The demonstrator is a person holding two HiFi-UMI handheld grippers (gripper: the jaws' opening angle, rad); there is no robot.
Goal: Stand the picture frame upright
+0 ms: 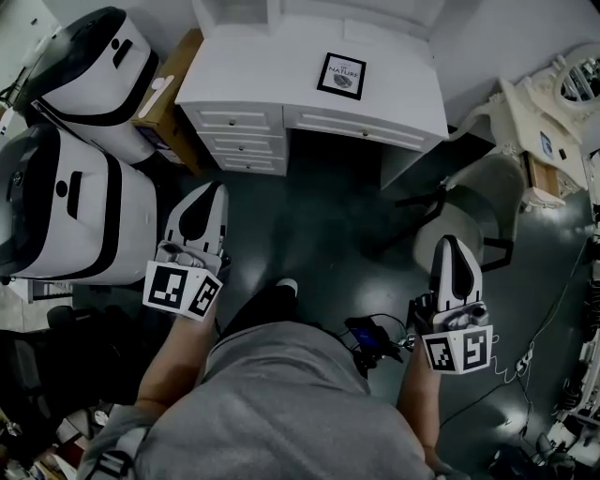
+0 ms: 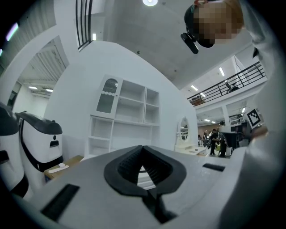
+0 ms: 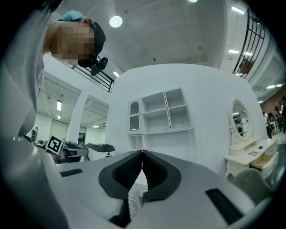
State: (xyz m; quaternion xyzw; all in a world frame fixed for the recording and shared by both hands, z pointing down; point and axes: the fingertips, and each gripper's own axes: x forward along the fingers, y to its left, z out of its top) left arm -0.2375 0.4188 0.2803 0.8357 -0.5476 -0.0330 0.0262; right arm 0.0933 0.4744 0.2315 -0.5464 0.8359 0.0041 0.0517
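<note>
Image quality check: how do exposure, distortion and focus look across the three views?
Head view: dim, floor nearly black, though the picture frame on the white desk is legible. Left gripper view: strong fisheye, the ceiling lamp glares, the left gripper looks soft up close. Right gripper view: same fisheye bending, dark vignetted corners.

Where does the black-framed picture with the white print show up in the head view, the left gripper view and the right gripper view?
Head view: the black-framed picture lies flat on the white desk, top centre.
Left gripper view: not in it.
Right gripper view: not in it.
Shared landmark: the white open shelf unit behind the desk, at the head view's top edge and mid-frame in both gripper views.
</note>
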